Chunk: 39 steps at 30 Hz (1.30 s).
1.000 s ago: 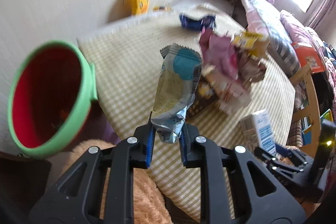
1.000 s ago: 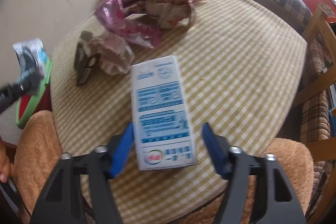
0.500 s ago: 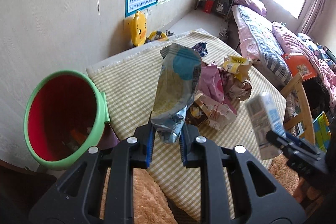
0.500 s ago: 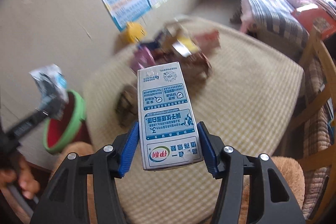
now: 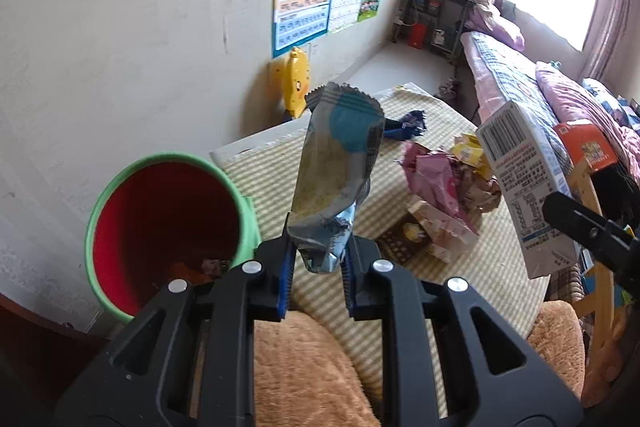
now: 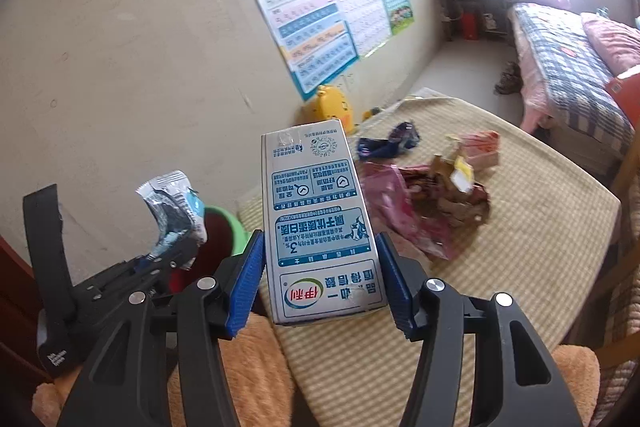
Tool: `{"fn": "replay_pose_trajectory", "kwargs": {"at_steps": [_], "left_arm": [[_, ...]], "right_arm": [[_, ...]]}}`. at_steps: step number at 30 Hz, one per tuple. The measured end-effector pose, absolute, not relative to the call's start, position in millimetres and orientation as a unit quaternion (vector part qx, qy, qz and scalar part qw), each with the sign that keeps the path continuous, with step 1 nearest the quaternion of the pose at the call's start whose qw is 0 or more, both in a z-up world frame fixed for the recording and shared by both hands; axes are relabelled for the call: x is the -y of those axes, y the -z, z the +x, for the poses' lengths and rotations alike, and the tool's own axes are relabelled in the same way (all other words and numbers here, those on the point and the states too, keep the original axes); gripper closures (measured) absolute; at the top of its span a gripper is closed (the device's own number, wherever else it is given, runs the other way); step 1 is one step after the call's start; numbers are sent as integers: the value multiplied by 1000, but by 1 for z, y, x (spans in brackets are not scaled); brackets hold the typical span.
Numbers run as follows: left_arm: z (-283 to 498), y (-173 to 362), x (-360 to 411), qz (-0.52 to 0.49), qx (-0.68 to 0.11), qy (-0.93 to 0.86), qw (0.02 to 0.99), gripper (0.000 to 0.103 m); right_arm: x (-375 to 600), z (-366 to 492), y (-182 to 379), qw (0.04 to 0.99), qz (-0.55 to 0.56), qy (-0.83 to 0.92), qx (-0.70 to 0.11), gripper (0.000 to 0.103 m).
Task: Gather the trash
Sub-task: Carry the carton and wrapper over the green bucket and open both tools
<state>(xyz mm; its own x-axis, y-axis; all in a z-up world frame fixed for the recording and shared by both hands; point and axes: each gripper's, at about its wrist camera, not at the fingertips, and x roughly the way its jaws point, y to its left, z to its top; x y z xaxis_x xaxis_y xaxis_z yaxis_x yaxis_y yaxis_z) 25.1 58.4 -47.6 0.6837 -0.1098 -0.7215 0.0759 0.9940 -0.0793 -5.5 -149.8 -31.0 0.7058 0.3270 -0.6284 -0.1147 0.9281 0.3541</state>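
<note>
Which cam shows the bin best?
Left wrist. The bin shows its whole green rim and red inside, with some trash at the bottom, beside the table. In the right wrist view only a slice of its rim shows, behind the left gripper and its wrapper.

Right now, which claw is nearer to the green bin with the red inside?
Left. The left claw, holding the silver wrapper, is just beside the green bin. The right claw, holding the milk carton, is farther away.
</note>
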Motion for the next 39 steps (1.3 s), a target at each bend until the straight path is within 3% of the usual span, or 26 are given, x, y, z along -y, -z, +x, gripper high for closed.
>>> {"fn": "replay_pose_trajectory", "kwargs": {"at_steps": [18,39], "left_arm": [[21,63,-137,-61,-402,-27,913,84],[37,95,-169,-84,-437,-58,894,84]], "right_arm": [[62,19,38,896,98,-195,-386,49],[5,45,60,877,71,-237,-411,49]]}}
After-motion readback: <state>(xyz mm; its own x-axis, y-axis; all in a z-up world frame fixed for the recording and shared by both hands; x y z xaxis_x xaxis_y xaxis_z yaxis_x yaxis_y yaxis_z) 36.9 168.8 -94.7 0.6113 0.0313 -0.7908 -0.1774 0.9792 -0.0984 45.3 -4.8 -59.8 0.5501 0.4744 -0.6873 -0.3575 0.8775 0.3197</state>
